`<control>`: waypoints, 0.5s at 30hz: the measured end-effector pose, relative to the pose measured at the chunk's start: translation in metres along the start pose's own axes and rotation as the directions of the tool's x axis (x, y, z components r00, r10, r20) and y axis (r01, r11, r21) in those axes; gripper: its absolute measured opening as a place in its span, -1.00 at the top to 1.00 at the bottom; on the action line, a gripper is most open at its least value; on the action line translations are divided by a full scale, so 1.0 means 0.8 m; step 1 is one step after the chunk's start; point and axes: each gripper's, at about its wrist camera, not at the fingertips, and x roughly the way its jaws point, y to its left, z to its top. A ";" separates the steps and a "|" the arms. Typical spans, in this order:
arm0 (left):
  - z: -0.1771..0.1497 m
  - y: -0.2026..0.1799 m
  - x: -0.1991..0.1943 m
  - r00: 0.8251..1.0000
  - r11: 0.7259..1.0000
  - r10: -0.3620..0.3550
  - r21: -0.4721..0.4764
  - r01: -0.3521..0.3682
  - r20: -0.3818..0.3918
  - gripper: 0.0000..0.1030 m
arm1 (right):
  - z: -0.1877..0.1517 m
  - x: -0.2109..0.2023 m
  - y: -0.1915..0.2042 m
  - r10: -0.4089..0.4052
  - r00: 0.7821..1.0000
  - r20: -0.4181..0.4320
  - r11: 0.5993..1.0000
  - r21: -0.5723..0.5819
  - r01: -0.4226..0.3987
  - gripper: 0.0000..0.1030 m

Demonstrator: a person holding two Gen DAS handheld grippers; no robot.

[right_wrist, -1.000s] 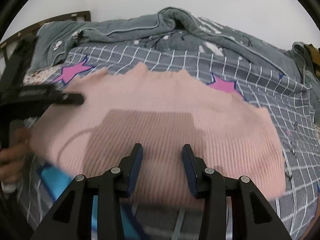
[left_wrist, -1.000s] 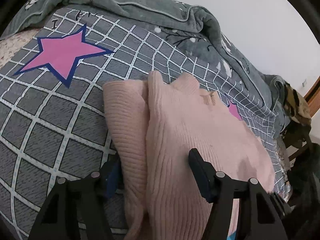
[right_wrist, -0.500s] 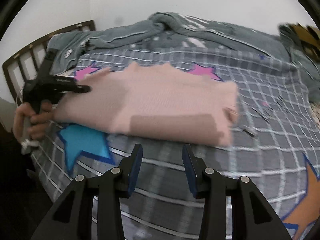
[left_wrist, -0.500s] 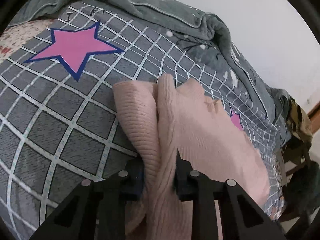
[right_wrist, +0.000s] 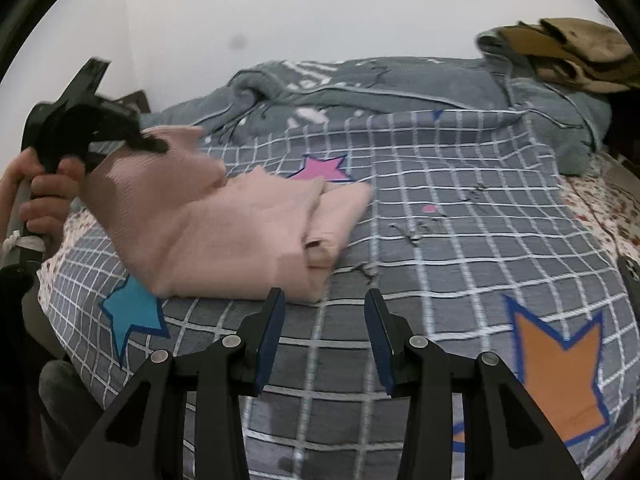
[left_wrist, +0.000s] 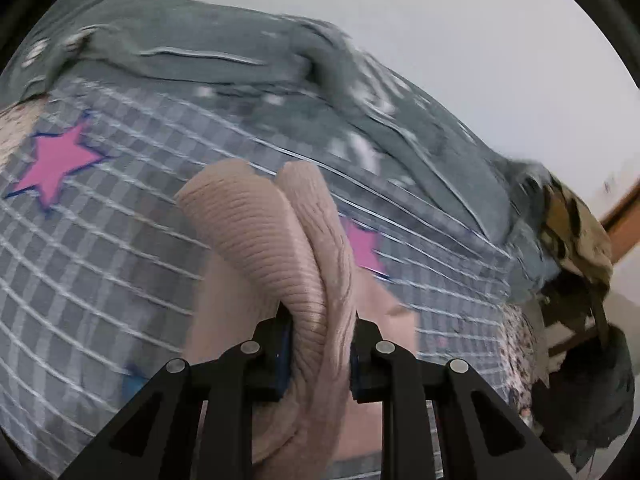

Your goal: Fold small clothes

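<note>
Left wrist view: the left gripper (left_wrist: 320,344), whose jaws have just been closing, now clamps a bunched fold of the pink sweater (left_wrist: 280,240), lifted off the checked bedspread (left_wrist: 100,240).

Right wrist view: the right gripper (right_wrist: 324,336) stands apart and empty over the bedspread's near edge; the sweater lies folded toward its left side, one end raised.

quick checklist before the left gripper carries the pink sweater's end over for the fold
1. Left gripper gripping pink sweater: ok, jaws just closed on a bunched ribbed fold.
2. Grip holds all layers: cannot tell, fabric hides the pads.
3. Gripped end lifted off the checked bedsheet: ok.
4. Right gripper clear of the sweater: ok, open and empty over the sheet.
5. Rest of the sweater lying flat: not ok, rumpled near its right edge.
6. Grey blanket clear of the fold: ok.
</note>
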 end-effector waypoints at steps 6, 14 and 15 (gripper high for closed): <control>-0.080 -0.086 0.100 0.987 0.991 -0.020 0.128 0.041 -0.161 0.60 | -0.016 -0.011 -0.030 -0.052 0.998 -0.037 0.998 0.021 0.053 0.21; -0.072 -0.091 0.073 0.956 0.947 -0.225 0.190 0.261 -0.189 -0.16 | -0.022 -0.004 -0.048 -0.055 0.996 -0.064 0.997 0.049 0.058 0.21; -0.066 -0.088 0.065 0.956 0.945 -0.232 0.194 0.265 -0.177 -0.18 | -0.017 -0.003 -0.047 -0.041 0.998 -0.056 0.997 0.057 0.045 0.21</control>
